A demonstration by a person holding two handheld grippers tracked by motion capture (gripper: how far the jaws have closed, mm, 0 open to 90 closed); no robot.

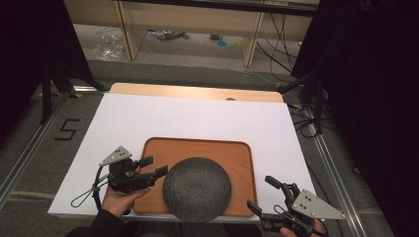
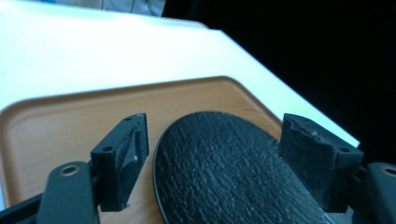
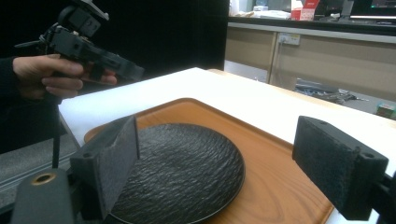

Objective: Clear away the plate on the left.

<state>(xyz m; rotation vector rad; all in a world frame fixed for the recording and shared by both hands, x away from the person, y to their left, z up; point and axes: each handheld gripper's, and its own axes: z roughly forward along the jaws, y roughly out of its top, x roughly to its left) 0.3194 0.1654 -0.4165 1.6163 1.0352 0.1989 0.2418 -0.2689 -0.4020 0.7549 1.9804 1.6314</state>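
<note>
Hovering at the tabletop's near right corner, right gripper [image 1: 267, 193] has fingers spread wide, holding nothing. Left gripper [image 1: 154, 167] sits over the wooden tray's [image 1: 240, 154] left edge, fingers wide too, tips just beside the plate rim, contact unclear. Dark textured round plate [image 1: 197, 188] lies flat on the tray's near half. White tabletop [image 1: 197, 116] extends behind; floor marking "5" [image 1: 66, 129] far left.

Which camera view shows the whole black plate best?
The high view: the black plate shows as a full circle on the wooden tray. The right gripper view shows most of it obliquely, behind one jaw; the left gripper view crops its near part.
</note>
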